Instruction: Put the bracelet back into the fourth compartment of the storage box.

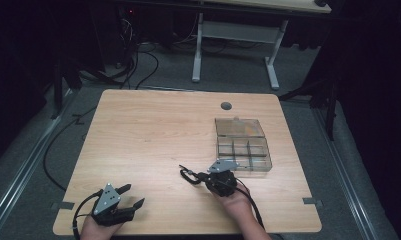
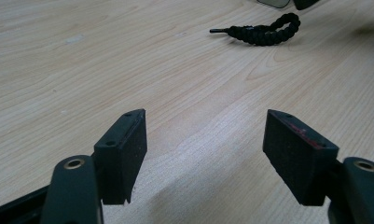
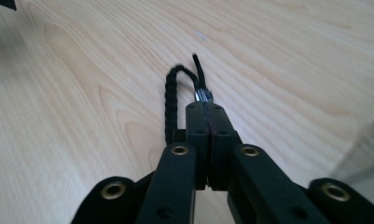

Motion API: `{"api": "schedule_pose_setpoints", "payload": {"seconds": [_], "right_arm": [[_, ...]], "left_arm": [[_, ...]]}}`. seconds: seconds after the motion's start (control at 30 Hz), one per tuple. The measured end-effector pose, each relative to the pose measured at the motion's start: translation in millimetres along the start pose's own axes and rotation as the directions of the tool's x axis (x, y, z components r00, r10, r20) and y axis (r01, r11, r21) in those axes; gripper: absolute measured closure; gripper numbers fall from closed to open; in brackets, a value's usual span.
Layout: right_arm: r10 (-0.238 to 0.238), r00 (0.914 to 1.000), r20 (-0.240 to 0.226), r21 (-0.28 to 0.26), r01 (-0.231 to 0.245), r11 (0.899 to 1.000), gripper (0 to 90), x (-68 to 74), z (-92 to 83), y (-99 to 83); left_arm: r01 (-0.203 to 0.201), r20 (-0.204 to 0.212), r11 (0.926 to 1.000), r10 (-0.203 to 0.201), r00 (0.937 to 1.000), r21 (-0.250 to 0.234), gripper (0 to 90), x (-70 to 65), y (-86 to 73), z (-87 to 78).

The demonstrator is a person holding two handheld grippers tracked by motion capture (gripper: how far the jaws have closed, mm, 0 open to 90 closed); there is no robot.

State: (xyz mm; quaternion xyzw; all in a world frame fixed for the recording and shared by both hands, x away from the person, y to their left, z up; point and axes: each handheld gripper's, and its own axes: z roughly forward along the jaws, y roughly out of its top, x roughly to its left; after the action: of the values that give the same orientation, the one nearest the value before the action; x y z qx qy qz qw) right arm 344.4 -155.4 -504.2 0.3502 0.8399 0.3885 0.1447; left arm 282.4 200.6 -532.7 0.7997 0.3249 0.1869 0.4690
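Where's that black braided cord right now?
In the high view the black braided cord lies on the table's near right part, pinched in the right claw, just left of the clear compartment box.

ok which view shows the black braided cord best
The left gripper view: the black braided cord lies whole on the table, its loop and stiff tip plain. The right gripper view shows it close but partly hidden, pinched in the right claw. In the high view it is a small dark loop.
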Motion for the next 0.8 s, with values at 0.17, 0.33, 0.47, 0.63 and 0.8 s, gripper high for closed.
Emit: {"api": "schedule_pose_setpoints", "payload": {"seconds": [0.17, 0.33, 0.47, 0.63, 0.8], "right_arm": [[-0.025, 0.9997, -0.001, 0.011, 0.025, 1.000, 90.0, 4.5, 14.0, 13.1], [-0.037, 0.9993, 0.002, 0.043, 0.037, 0.998, 90.0, 5.1, 32.6, 12.7], [-0.050, 0.9987, 0.008, 0.052, 0.050, 0.997, 90.0, 6.4, 34.9, 8.2], [-0.059, 0.9981, 0.015, 0.050, 0.058, 0.997, 90.0, 7.6, 31.7, -1.0], [-0.062, 0.9980, 0.014, 0.051, 0.061, 0.997, 90.0, 7.5, 26.5, -9.3]], "left_arm": [[0.000, 0.002, 1.0000, 0.000, 1.0000, -0.002, 31.0, 0.0, -0.1, -0.2], [-0.003, -0.001, 1.0000, 0.003, 1.0000, -0.001, 31.0, -0.2, -0.2, -0.3], [-0.002, 0.000, 1.0000, 0.002, 1.0000, 0.001, 31.0, -0.1, -0.1, -0.2], [0.059, 0.012, 0.9978, -0.058, 0.9982, -0.031, 31.0, -4.6, -0.7, 2.3], [0.000, -0.003, 1.0000, 0.000, 1.0000, 0.004, 31.0, -0.3, -0.2, 0.0]]}}
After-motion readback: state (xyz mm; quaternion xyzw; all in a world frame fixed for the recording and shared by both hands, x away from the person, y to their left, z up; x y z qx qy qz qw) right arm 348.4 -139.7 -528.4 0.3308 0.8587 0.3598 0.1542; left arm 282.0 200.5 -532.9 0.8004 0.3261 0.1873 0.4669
